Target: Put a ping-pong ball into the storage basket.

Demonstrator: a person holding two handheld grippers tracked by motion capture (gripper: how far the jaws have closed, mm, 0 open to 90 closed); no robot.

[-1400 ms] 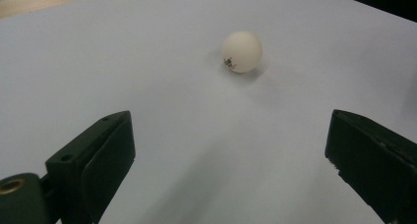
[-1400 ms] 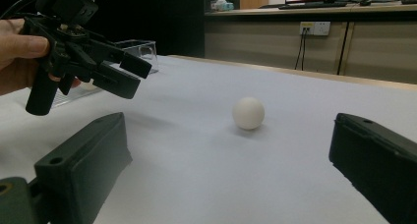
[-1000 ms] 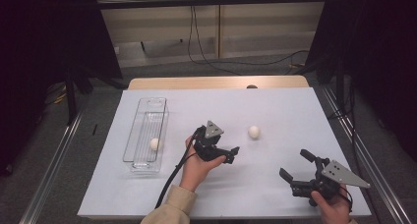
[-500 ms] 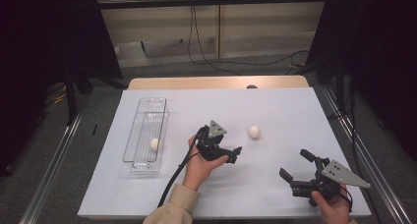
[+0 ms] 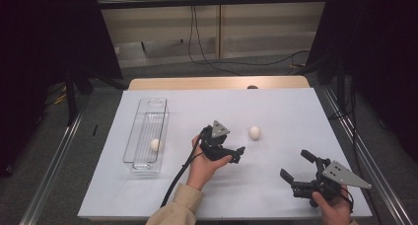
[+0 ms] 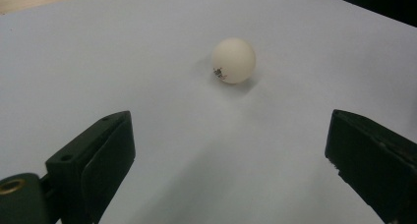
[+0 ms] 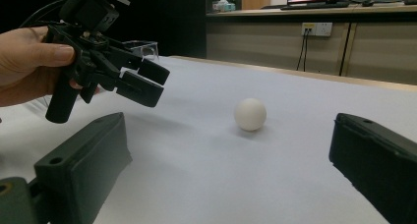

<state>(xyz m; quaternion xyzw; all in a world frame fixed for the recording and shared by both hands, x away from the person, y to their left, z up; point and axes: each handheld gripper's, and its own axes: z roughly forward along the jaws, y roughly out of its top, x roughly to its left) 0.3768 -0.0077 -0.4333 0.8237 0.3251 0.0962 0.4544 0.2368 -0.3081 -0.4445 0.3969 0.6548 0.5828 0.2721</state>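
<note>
White ping-pong ball (image 5: 254, 132) lying loose on the white table (image 5: 296, 111), just ahead of the left gripper (image 5: 235, 153) with jaws spread wide, nearer than the right gripper (image 5: 297, 171), likewise open and empty.

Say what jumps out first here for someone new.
The left gripper, jaws open, points at a white ball lying loose mid-table, not yet touching it. A second ball sits in the clear tray at the left. The right gripper hangs open near the front right edge.
</note>
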